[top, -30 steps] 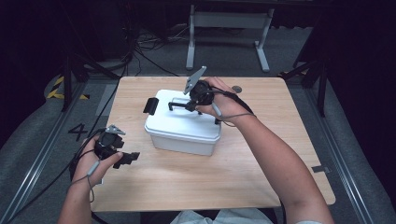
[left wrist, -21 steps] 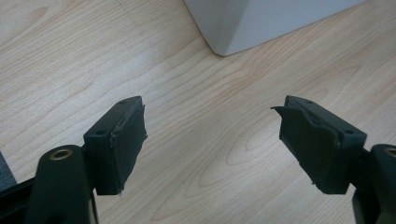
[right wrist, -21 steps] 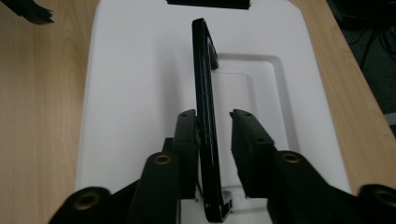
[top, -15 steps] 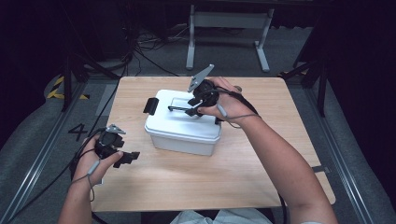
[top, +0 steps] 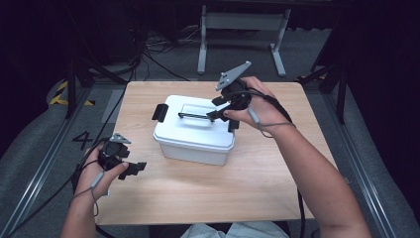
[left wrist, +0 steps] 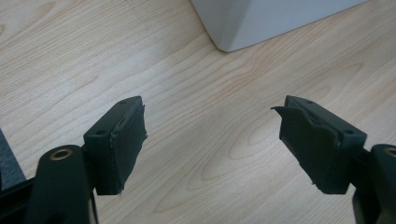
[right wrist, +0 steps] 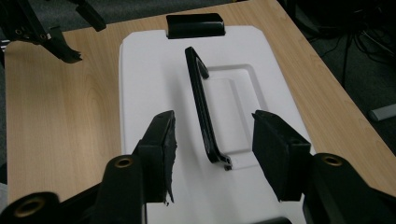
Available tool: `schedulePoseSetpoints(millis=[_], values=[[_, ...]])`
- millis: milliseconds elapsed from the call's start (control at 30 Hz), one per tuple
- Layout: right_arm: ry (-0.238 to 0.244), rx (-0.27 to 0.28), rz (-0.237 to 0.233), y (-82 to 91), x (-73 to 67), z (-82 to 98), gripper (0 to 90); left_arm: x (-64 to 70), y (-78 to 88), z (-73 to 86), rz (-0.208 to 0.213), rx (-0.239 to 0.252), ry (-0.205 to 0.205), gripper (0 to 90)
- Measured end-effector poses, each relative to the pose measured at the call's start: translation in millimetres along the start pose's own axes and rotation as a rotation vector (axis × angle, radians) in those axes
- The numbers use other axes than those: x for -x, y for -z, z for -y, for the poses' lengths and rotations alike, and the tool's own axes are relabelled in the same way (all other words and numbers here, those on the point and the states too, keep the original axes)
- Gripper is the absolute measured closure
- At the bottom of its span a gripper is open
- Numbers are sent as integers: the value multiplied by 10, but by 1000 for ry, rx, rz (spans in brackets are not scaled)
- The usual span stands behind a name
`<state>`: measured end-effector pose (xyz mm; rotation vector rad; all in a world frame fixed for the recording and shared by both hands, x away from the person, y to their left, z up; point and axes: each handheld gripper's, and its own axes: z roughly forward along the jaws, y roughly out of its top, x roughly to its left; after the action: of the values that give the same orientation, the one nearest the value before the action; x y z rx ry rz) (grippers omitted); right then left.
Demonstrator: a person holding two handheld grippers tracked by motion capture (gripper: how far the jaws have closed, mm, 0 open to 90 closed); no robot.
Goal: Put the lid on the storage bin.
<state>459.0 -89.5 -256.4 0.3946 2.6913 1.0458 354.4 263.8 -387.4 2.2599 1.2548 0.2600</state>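
A white lidded box (top: 190, 141) stands mid-table, with a thin black handle (top: 194, 116) on its lid and a black latch (top: 159, 112) at its left end. My right gripper (top: 218, 113) hovers over the lid's right end. Its jaws have just been opening and now stand open. In the right gripper view the handle (right wrist: 203, 107) runs between the pads of my right gripper (right wrist: 212, 135) without touching them, and the far latch (right wrist: 195, 24) lies beyond. My left gripper (top: 134, 169) rests open near the table's front left. Bare wood lies between its pads (left wrist: 210, 135), and the box's corner (left wrist: 261, 21) lies ahead.
The wooden table (top: 198, 198) has free surface in front of the box and to its right. A metal stand (top: 242, 22) and cables lie on the floor behind. Yellow-black tape (top: 64, 94) and a floor mark "4" (top: 81, 140) are at the left.
My right gripper has opened off the box's handle and has drawn back to the right and up. The left hand has kept still.
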Motion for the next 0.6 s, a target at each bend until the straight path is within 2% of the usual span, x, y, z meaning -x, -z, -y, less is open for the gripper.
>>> schedulePoseSetpoints(millis=[267,600], values=[[-34,17,58,344,16,201,480,14,-32,-59,10,3,-7,233],[-92,31,113,635,78,449,458,-13,-36,-111,20,24,-1,234]])
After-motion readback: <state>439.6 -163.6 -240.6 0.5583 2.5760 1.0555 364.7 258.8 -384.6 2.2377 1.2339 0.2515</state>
